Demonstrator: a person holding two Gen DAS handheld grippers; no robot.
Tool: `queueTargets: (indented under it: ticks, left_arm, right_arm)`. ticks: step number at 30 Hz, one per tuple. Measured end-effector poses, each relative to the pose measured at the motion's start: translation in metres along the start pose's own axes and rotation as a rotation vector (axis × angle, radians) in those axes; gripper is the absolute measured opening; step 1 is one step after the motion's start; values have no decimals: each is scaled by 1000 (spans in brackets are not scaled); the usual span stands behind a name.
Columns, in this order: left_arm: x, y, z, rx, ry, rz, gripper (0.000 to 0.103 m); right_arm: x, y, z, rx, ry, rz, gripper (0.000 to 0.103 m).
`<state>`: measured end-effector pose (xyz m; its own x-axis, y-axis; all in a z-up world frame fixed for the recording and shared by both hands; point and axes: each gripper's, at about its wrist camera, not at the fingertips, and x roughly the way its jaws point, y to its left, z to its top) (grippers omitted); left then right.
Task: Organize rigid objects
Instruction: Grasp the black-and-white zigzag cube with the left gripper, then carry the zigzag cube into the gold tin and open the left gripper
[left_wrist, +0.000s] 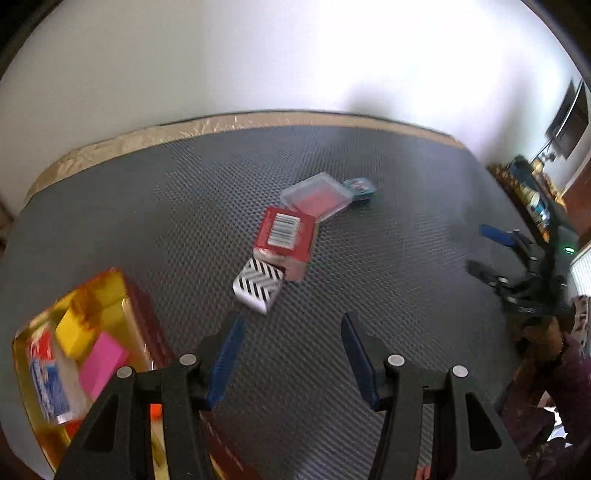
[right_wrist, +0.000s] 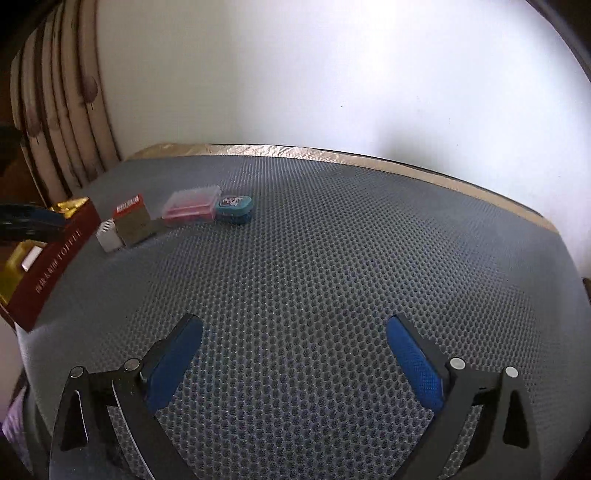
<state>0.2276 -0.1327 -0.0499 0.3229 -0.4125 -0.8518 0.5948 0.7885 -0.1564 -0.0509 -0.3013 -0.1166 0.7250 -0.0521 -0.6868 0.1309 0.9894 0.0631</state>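
Grey honeycomb-textured mat (left_wrist: 369, 184) covers the work surface, with a tan strip (left_wrist: 147, 133) along its far edge against a white wall (right_wrist: 295, 74).

Largest item: open dark-red box with gold lining (left_wrist: 142, 314), at the near left of the left gripper (left_wrist: 291, 332), partly under its left finger. Inside it lie a yellow block (left_wrist: 75, 330), a pink block (left_wrist: 103, 362) and a red-and-blue packet (left_wrist: 46, 384); motion blur hides finer detail. From the right wrist view the same box (right_wrist: 55, 258) sits far to the left of the right gripper (right_wrist: 295, 343).

Left gripper: jaws part-spread, nothing between the blue pads (left_wrist: 227, 354), only mat below. Released.

Right gripper: jaws wide apart, pads (right_wrist: 177, 362) clear of everything, bare mat between them. Released. In the left wrist view it shows at the far right (left_wrist: 495, 254), over the mat edge, well apart from the loose items.

Loose items form a diagonal row ahead of the left gripper, running away and to the right:
- red carton with a barcode label (left_wrist: 286, 243), mid-row;
- clear plastic case with red contents (left_wrist: 317, 197), beyond it, touching or overlapping the carton's far corner;
- black-and-white zigzag box (left_wrist: 258, 288), nearest the left gripper, just ahead of its left finger and against the carton's near end;
- small teal tin (left_wrist: 359, 188), farthest, just beside the clear case.

From the right gripper the row lies ahead and well to the left, between it and the dark-red box.
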Motion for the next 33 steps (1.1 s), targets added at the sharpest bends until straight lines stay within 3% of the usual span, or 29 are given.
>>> queueTargets:
  ticks: [2,8,13,14,15,18,22,26,30,33]
  left_arm:
    - [14,2,6,28,41,-11,56]
    - [39,6,14,113,87,66,56]
    - [57,10,19,125,133,51,56]
    - [63,12,18,116,159,44,40]
    - [69,14,16,99,191,43,33]
    - [61,15,10,33,171,14,32]
    - [22,3,-11,-41,69,24,32]
    - [-42,5,-51,-197,-44,15,32]
    - [-105,23,-107,-310,-99,141,32]
    - [-123,46,-143,-370,-67,224,32]
  right_arm:
    - [1,1,0,3,0,14,100]
    - [7,7,-1,1,8,42,100]
    - [9,7,-2,-3,23,52,100]
    - [10,7,-2,-2,26,54,100]
    - [10,7,-2,-2,29,54,100]
    - [11,8,-1,1,32,54,100]
    - [12,8,-1,1,40,54,100]
    - [13,9,-1,-3,47,50,100]
    - [13,9,-1,-5,48,44,100]
    - [15,10,0,-12,56,36,100]
